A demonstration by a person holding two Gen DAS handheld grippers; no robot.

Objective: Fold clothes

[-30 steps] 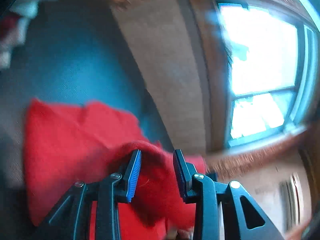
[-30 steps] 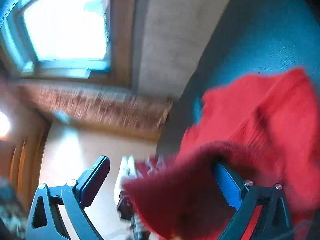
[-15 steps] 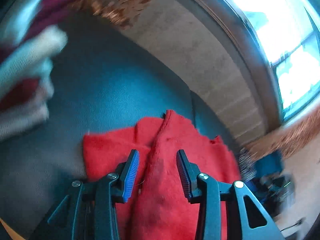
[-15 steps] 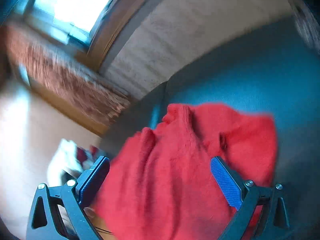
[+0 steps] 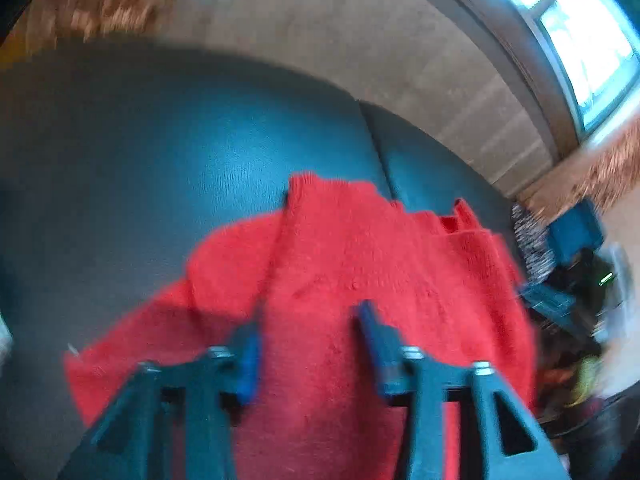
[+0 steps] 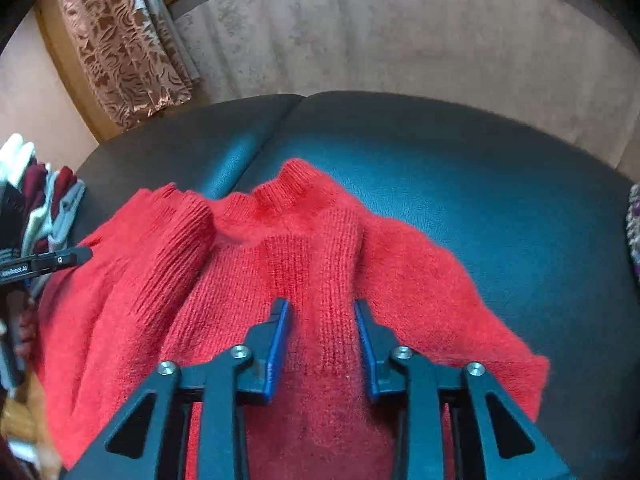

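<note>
The right gripper [image 6: 320,303] has just closed its jaws, and they now pinch a raised ridge of the red sweater [image 6: 400,280] between the blue pads, the ribbed knit standing up in the narrow gap. Ahead of these jaws the sweater lies spread on a dark teal cushion [image 6: 480,168]. Its collar [image 6: 296,184] is straight beyond the fingertips, and a ribbed cuff [image 6: 180,208] is folded in to the left of them. One edge of the garment trails off to the right of the jaws. Far to the left of them sits a pile of clothes [image 6: 36,200], and a brown patterned curtain [image 6: 120,48] hangs beyond that. The left gripper [image 5: 308,314] is blurred. Its jaws have likewise just drawn in, and they grip a band of the same sweater [image 5: 360,248], which fills the space between the pads and runs forward from them. The teal cushion [image 5: 160,152] shows bare to the left of these jaws and beyond them, and a bright window [image 5: 588,40] stands far off to their upper right.
</note>
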